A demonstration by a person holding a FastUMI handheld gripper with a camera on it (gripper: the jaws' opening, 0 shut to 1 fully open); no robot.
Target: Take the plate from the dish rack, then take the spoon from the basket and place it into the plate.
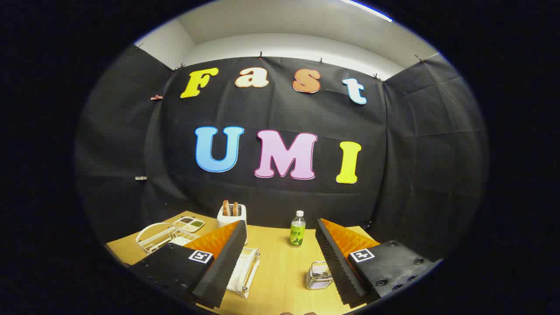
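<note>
Your gripper [280, 258] hangs above the wooden table [280, 271], fingers spread wide with nothing between them. At 12 o'clock, beyond the fingers, stands a bottle [297, 229]. At 11 o'clock sits a toaster [232, 214] holding toast; farther, at 10, a wire dish rack [159, 236]. A wire basket [318, 274] touches the right finger's inner side.

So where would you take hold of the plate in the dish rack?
Probably by its upper rim, coming down from above. The plate seems to stand on edge in the white wire dish rack, so only its arched rim rises clear of the wires. The gripper is open, and the rack lies left of its fingers.
</note>
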